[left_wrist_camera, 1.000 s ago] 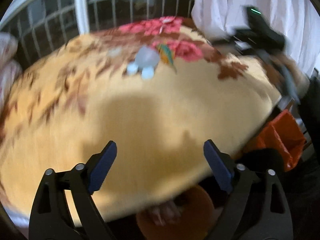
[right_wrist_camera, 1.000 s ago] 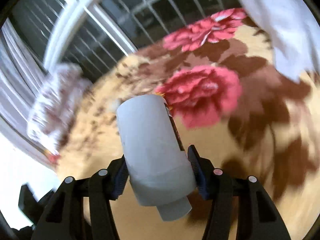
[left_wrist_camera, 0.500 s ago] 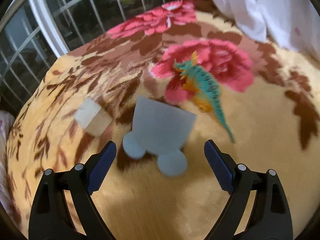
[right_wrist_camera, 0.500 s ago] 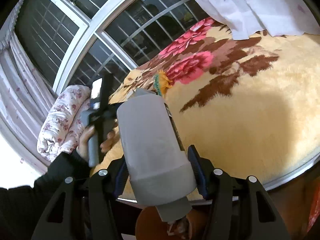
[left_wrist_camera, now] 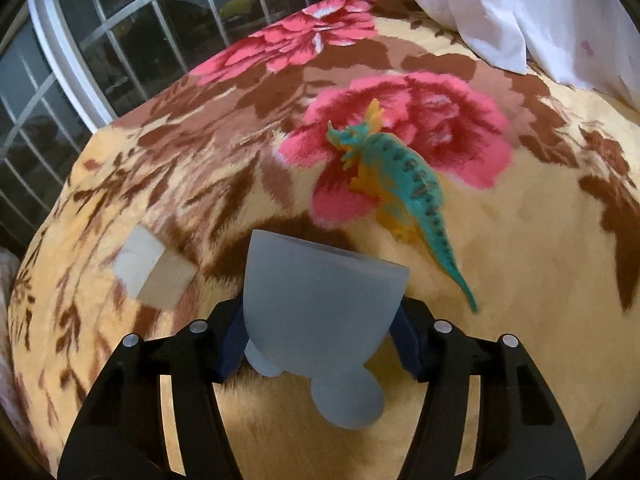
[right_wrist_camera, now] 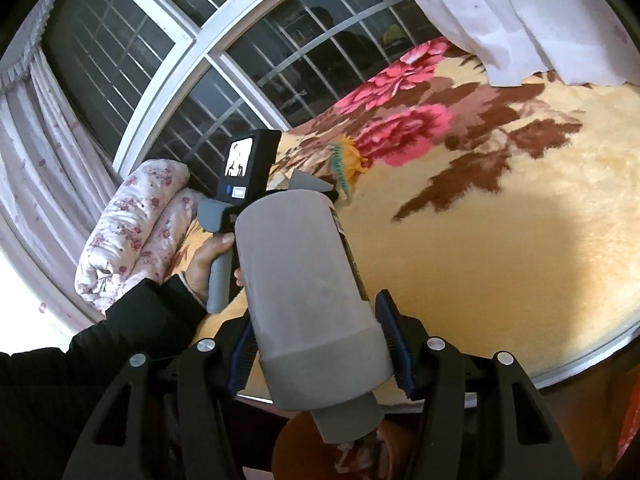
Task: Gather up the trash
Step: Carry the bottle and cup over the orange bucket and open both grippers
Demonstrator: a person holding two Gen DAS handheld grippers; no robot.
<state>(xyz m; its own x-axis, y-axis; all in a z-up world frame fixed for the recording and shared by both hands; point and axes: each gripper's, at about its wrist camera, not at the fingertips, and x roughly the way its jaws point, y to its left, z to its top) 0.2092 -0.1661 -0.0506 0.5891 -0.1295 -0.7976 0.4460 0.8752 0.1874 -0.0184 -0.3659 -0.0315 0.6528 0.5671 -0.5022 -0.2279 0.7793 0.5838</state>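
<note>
My left gripper (left_wrist_camera: 320,336) is shut on a pale blue-grey cup with round feet (left_wrist_camera: 320,304), which lies on its side on the flowered blanket (left_wrist_camera: 520,280). My right gripper (right_wrist_camera: 320,348) is shut on a grey plastic bottle (right_wrist_camera: 304,280) and holds it past the bed's front edge, over a brown bin (right_wrist_camera: 360,452). A teal and orange toy dinosaur (left_wrist_camera: 404,184) lies just beyond the cup. A pale wooden block (left_wrist_camera: 152,276) lies to the cup's left. The left gripper's handle and hand also show in the right wrist view (right_wrist_camera: 236,208).
A white cloth (left_wrist_camera: 540,20) hangs at the far right of the bed. A barred window (right_wrist_camera: 240,60) runs behind it. A rolled flowered quilt (right_wrist_camera: 132,232) lies at the bed's left end. Something orange (right_wrist_camera: 630,420) sits low at the right edge.
My left gripper moved forward over the bed to the cup and closed on it. My right gripper drew back past the bed's edge with the bottle still held.
</note>
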